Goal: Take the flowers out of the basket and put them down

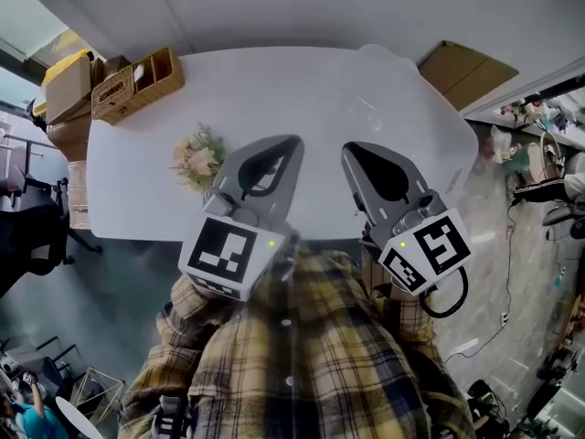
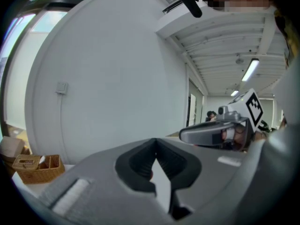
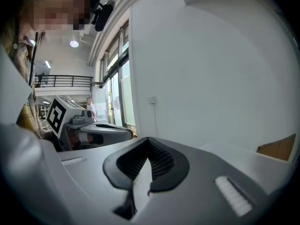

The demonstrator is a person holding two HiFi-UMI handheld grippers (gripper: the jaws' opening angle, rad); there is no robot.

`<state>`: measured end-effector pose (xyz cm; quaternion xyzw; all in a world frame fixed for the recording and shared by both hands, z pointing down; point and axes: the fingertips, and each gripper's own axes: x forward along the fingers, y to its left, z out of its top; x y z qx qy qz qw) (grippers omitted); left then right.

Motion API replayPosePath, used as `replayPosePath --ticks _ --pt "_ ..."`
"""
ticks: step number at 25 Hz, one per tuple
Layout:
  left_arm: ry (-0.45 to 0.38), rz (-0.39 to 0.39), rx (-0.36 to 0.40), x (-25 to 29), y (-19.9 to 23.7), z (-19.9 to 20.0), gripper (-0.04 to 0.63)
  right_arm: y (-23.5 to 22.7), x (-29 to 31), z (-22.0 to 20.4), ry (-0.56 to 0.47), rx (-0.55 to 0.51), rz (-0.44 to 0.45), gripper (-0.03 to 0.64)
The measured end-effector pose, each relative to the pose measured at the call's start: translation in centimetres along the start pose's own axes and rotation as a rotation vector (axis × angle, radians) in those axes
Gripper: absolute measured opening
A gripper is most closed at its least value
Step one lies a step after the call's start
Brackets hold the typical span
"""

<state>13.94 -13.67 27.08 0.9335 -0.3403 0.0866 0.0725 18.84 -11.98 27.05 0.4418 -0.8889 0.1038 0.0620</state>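
Now we find the wicker basket (image 1: 137, 85) at the far left corner of the white table (image 1: 366, 80). The flowers (image 1: 198, 158) lie on the table's left side, out of the basket and well apart from it. Just right of them we hold the left gripper (image 1: 294, 141) over the table's near edge, jaws pressed together and empty. Beside it, the right gripper (image 1: 348, 148) sits above the same edge, jaws likewise closed and empty.
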Motion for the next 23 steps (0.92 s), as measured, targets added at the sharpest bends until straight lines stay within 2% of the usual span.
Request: replayPosePath --ticks 4,8,11,14,23 --pt "-0.002 -0.003 0.010 0.7 0.3 -0.1 0.002 0.1 0.2 -0.1 0.001 0.002 0.012 0.005" --pt "0.015 0.041 0.029 1.5 1.1 -0.2 0.002 0.1 0.4 -0.2 0.006 0.003 0.017 0.005" --pt "0.026 0.020 0.062 1.8 0.8 0.1 0.002 -0.1 0.4 0.0 0.006 0.005 0.011 0.005" --pt "0.034 -0.002 0.049 1.7 0.8 -0.1 0.002 -0.2 0.3 -0.1 0.006 0.004 0.001 0.005" --pt "0.034 0.036 0.032 0.6 2.1 -0.4 0.002 -0.3 0.7 -0.2 0.004 0.006 -0.014 0.005"
